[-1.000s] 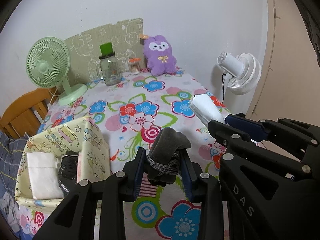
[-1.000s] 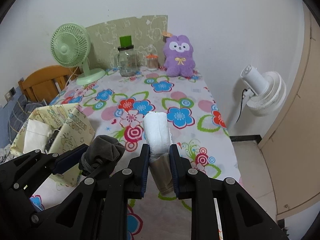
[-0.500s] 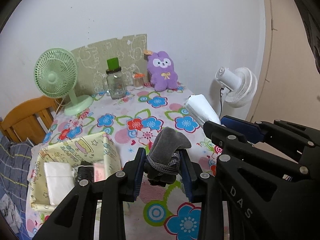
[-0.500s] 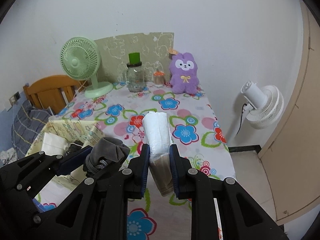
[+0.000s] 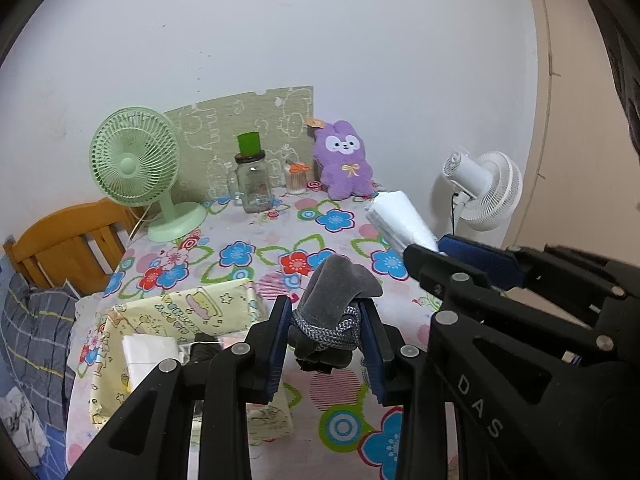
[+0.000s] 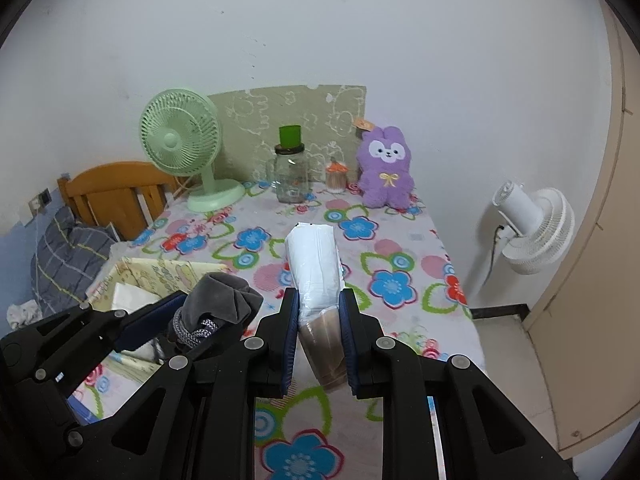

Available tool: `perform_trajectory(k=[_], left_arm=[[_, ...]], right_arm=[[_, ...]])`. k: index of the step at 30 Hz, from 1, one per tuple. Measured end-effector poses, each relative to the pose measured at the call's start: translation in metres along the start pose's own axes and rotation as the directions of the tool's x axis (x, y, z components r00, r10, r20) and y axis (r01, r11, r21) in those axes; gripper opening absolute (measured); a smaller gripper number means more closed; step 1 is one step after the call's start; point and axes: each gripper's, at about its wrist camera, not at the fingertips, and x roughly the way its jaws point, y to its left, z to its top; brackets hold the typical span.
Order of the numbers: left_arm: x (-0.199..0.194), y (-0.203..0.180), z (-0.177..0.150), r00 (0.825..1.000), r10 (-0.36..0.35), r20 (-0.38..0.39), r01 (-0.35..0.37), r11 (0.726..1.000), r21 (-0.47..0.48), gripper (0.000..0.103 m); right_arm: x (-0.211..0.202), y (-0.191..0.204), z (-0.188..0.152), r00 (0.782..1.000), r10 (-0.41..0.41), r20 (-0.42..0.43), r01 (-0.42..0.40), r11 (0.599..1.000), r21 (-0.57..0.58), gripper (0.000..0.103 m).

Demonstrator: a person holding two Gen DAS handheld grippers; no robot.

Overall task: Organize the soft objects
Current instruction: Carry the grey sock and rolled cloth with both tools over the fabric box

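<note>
My left gripper (image 5: 325, 322) is shut on a grey rolled sock bundle (image 5: 334, 296), held above the flowered table; it also shows in the right wrist view (image 6: 218, 306). My right gripper (image 6: 319, 320) is shut on a white plastic-wrapped soft pack (image 6: 316, 264), also seen in the left wrist view (image 5: 398, 220). A yellow cartoon-print fabric box (image 5: 188, 312) lies at the front left with a white folded item (image 5: 150, 354) and a dark item (image 5: 202, 350) inside. Both grippers hover side by side to the right of the box.
At the back of the table stand a green fan (image 5: 136, 168), a glass jar with a green cup (image 5: 252, 180), a small jar (image 5: 296, 178) and a purple plush bunny (image 5: 344, 162). A white fan (image 5: 486, 190) stands beyond the right edge. A wooden chair (image 5: 64, 240) is on the left.
Both grippers have risen and drawn back from the table with their loads, so the table and box look lower and farther. Both grips are unchanged.
</note>
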Motion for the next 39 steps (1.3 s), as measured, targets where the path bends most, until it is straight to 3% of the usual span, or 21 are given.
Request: perform_trajectory(k=[21, 39], left_arm=[[0.001, 0.076, -0.010, 0.993, 0.117, -0.012, -0.117, 0.992, -0.042, 0.034], [0.025, 0.134, -0.039, 0.980, 0.168, -0.103, -0.180, 0.977, -0.118, 0.034]], right_arm=[[0.035, 0.074, 0.014, 0.994, 0.104, -0.017, -0.104, 0.993, -0.048, 0.023], [0.074, 0.128, 0.006, 0.980, 0.172, -0.100, -0.181, 0.979, -0.092, 0.023]])
